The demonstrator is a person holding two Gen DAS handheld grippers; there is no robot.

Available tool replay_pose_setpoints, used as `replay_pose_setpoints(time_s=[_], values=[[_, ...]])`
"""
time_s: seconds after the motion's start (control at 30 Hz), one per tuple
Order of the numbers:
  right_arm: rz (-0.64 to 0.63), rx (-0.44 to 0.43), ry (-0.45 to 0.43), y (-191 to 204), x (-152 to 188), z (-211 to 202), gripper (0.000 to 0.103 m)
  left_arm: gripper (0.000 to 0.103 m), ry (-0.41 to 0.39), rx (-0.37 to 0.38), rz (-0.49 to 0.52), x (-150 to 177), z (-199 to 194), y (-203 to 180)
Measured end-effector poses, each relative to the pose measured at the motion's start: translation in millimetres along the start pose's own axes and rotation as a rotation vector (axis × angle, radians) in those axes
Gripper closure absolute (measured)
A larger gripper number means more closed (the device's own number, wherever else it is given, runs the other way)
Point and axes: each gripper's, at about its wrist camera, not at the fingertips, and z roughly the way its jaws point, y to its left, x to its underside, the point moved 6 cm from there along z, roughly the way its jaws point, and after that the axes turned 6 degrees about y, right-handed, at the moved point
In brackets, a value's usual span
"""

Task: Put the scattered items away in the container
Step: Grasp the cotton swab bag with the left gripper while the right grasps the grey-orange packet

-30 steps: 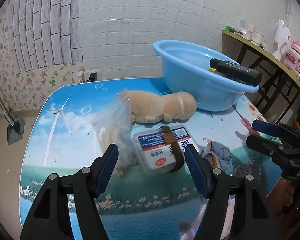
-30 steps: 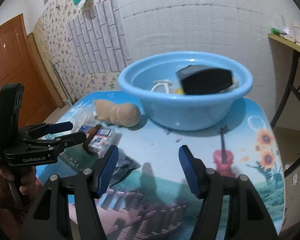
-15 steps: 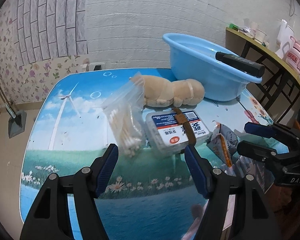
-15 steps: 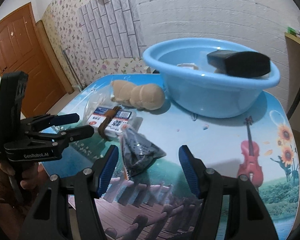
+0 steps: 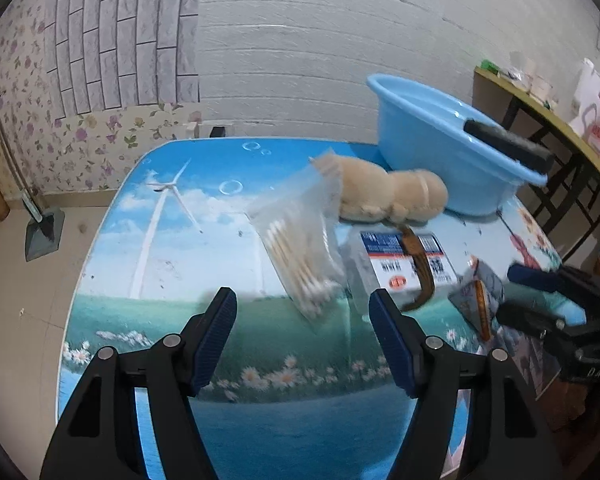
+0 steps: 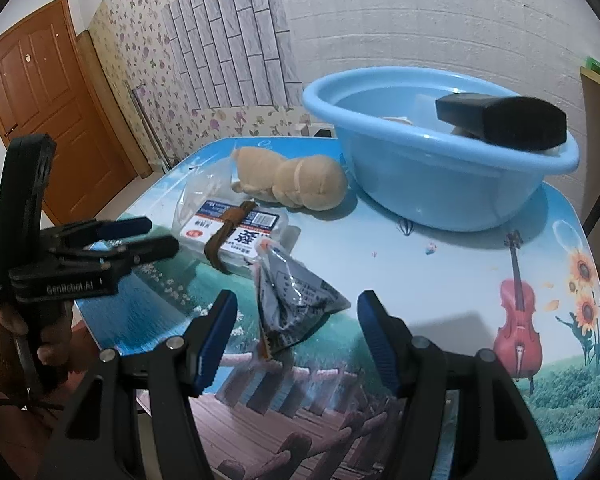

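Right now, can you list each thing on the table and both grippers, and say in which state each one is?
left gripper: open, holds nothing
right gripper: open, around the grey packet
blue basin: upright, black object across its rim
plush toy: lying on its side
cotton swab bag: on the table
labelled box: flat, brown band around it
grey packet: crumpled

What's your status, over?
Left gripper open, empty, facing cotton swab bag. Right gripper open, empty, lined up on grey snack packet. Blue basin behind, path clear.
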Motion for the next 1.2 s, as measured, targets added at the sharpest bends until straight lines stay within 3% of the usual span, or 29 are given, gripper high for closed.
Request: replay_pose_setpoints(time_s=[0.23, 0.53, 0.63, 0.7, 0.77, 0.83, 1.07, 1.2], values=[[-0.004, 0.006, 0.015, 1.4, 0.1, 2.1, 0.040, 0.034, -0.023, 0.038, -0.036, -20.2, 1.2, 6.8], [-0.007, 0.028, 0.047, 0.5, -0.3, 10.5, 0.040, 0.035, 0.058, 0.065, -0.063, -28.9, 32.0, 6.9], [-0.004, 0.033, 0.056, -0.6, -0.4, 13.7, 0.040, 0.054, 0.056, 0.119, -0.060, -30.6, 32.5, 3.3], [-0.002, 0.037, 0.063, -1.3, -0.5, 16.5, 0.041, 0.076, 0.050, 0.137, -0.060, -31.2, 31.2, 2.7], [0.001, 0.037, 0.070, -1.7, -0.1, 18.7, 0.042, 0.079, 0.049, 0.137, -0.054, -31.3, 30.6, 2.8], [-0.005, 0.045, 0.070, -1.6, 0.7, 19.0, 0.053, 0.083, 0.037, 0.136, -0.051, -31.0, 27.7, 3.5], [0.023, 0.011, 0.052, -9.3, 1.2, 13.5, 0.073, 0.087, 0.017, 0.117, -0.053, -27.2, 14.4, 8.7], [0.046, 0.007, 0.032, -16.2, 0.8, 7.5, 0.074, 0.087, 0.006, 0.107, -0.045, -23.9, 2.2, 6.9]])
